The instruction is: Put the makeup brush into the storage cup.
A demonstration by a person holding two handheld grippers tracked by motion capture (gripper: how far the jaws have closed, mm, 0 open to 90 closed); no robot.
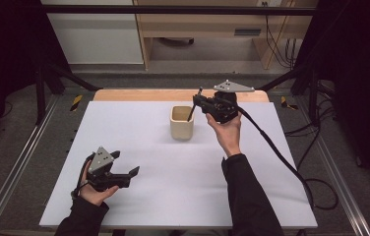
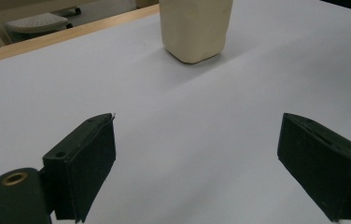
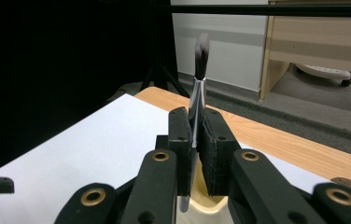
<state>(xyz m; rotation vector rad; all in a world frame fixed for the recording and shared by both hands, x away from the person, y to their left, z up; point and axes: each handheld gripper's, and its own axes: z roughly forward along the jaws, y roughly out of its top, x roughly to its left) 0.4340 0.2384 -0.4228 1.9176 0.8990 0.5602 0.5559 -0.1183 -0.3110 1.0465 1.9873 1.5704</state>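
— Two hand-held grippers: what's the right hand-held gripper holding?
— A slim brush with a silver ferrule and dark bristles, clamped upright over the cream ceramic cup on the white tabletop
— And the left hand-held gripper?
— Jaws wide apart, holding nothing, well short of the cup

White table top is bare across the front, middle and both sides, so approach is free from any of those directions. Sole obstacle on it is the cream cup, upright near the far centre. Right gripper clamps a brush right over the cup's mouth, blocking it; left gripper, jaws wide, sits well clear at front left.
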